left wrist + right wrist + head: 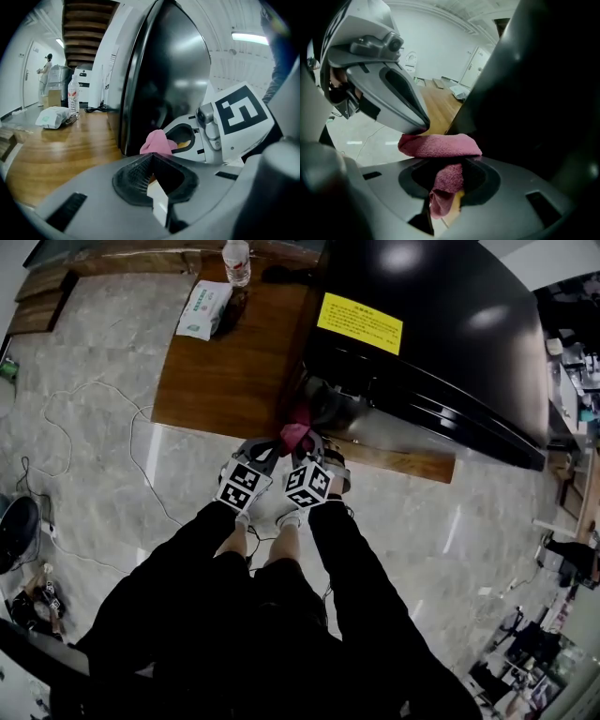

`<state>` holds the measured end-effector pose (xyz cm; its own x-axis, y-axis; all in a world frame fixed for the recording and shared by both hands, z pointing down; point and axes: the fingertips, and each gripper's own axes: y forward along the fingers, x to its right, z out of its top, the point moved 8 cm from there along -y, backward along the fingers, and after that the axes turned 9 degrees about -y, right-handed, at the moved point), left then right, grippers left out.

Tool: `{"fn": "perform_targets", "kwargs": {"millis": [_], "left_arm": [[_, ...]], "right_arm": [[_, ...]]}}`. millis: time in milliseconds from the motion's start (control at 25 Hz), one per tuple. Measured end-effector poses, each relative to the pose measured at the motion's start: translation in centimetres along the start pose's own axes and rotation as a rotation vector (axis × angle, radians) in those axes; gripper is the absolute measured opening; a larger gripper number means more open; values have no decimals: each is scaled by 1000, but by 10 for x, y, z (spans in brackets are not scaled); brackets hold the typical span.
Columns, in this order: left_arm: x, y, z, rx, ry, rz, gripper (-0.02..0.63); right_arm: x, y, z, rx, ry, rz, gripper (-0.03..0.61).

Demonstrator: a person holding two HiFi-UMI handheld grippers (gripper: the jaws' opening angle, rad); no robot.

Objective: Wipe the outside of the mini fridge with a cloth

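The right gripper (pixel 449 174) is clamped on the pink cloth (pixel 440 145). A fold is bunched ahead of its jaws and appears to rest against the lower front corner of the fridge (pixel 441 324), which stands on the table (pixel 220 371). The left gripper (pixel 152 161) has its jaws together on nothing, just beside the right.

We judge the wipe barely begun. We advise:
- laying the cloth flat on the dark panel;
- even pressure and overlapping passes;
- no gripper shell on the gloss.

Both forearms reach forward and down, close together.
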<state>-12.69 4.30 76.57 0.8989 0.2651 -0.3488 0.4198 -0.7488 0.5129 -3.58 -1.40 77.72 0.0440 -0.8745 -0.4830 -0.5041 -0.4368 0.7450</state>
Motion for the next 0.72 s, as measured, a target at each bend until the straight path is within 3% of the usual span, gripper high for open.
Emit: {"fn": "perform_targets", "kwargs": {"millis": [160,360,720], "left_arm": [[6,-17,14,13,3,-13,6],[37,-72,55,52,37,-61,6],[119,-144,131,174,118,-312,6]], "right_arm": [[6,-25,9,62,40,14,126],[7,-118,34,163,53,-100,127],[21,-255,56,218,157,-337,130]]}}
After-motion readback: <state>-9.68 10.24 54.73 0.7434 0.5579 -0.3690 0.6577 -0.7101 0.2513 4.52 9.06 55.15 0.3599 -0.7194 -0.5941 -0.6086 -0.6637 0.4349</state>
